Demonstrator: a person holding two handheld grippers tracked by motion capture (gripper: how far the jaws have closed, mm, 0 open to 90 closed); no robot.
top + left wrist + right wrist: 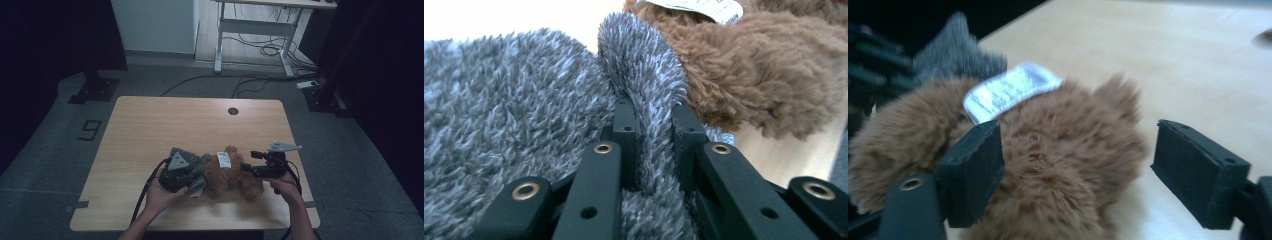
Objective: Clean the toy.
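The high view looks forward and down on my table [150, 125] from above my side, well back. The left gripper view rides my left gripper [651, 145] and looks along its jaws — pressed close to grey fleece [499, 100], brown plush toy [764, 70] just beyond. The right gripper view looks along my right gripper [1078, 170], near that same toy — its white tag [1008, 90] appears in all three.

Brown plush [231, 179] with a white printed tag [223, 159]; just left of the plush, grey fleece [499, 115] (flecked white); both on the pale wood table [165, 125]; black jaws.
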